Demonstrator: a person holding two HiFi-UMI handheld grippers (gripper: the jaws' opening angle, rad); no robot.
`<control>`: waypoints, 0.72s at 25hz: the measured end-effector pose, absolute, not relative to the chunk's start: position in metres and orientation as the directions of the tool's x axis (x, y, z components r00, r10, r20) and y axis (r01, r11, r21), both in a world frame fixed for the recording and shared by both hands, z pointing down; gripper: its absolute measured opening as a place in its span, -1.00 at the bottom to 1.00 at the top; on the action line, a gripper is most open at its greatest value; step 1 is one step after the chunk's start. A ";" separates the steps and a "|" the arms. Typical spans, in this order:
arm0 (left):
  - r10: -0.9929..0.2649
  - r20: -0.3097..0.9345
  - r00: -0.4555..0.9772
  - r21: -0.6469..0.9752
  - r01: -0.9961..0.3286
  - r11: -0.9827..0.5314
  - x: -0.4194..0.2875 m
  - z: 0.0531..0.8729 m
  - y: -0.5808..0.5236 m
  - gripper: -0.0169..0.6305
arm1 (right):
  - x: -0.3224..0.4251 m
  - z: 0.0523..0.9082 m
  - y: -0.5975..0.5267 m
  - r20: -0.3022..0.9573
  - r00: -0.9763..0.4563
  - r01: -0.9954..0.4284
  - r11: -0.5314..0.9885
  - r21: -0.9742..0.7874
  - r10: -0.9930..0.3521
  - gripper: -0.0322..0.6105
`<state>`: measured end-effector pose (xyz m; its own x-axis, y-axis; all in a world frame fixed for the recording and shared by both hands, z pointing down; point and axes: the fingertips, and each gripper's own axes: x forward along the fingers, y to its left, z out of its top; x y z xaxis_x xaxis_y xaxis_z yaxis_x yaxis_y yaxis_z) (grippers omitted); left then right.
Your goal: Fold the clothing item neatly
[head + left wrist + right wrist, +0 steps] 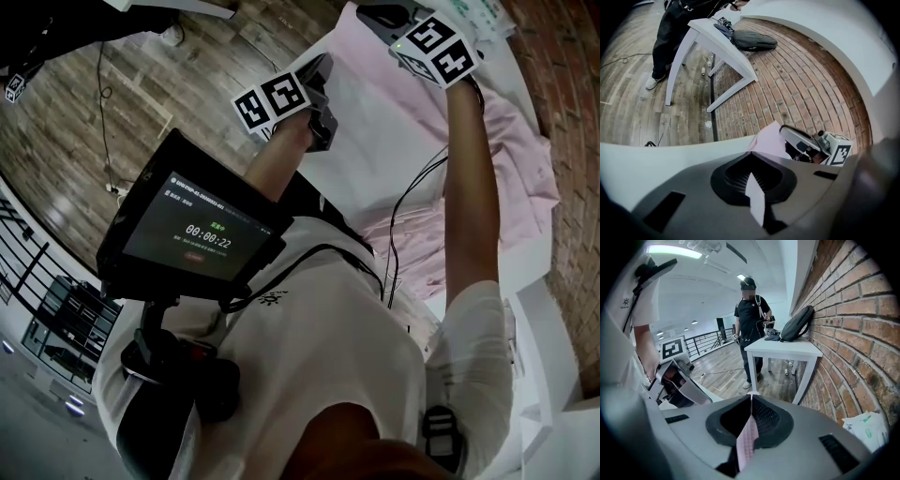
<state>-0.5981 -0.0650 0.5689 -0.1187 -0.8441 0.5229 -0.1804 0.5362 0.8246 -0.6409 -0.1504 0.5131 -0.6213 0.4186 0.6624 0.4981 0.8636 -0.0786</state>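
pinching is how both tools stand: the left gripper point(752, 180) has its jaws pressed together on a pale sliver of the garment point(511, 169), and the right gripper point(751, 405) is nipped on a strip of the same cloth, which shows pink there with a fine check. the garment lies spread on the white table point(651, 159) beside the brick wall point(853, 333). its edge seems lifted where the two grippers hold it, and the rest is rumpled in soft ridges along the wall side.

it looks light and wholly limp: thin, matte woven cloth with no stiffness of its own. it should sag from whatever points hold it and crease where it is laid. it is not fragile and not slick against ribbed pads point(764, 416), though a single thin layer could slip out of a shallow bite. it is best taken at hems or corners, at two points well apart on one edge, so the span between them hangs straight. a hold in the middle would only bunch it.

the pads are dark and ribbed, set in smooth grey shells. the table top is hard, smooth and white, so the cloth should slide over it easily when dragged.
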 end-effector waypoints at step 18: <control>-0.868 0.490 -0.081 0.832 -0.252 0.494 -0.590 0.567 -0.089 -0.49 | -0.631 0.502 -0.155 0.639 -0.654 0.479 0.875 -0.064 0.405 -0.85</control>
<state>-0.5899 -0.0889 0.5669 -0.0808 -0.8677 0.4905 -0.2518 0.4939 0.8323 -0.6307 -0.1554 0.5022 -0.6539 0.4046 0.6394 0.4793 0.8753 -0.0637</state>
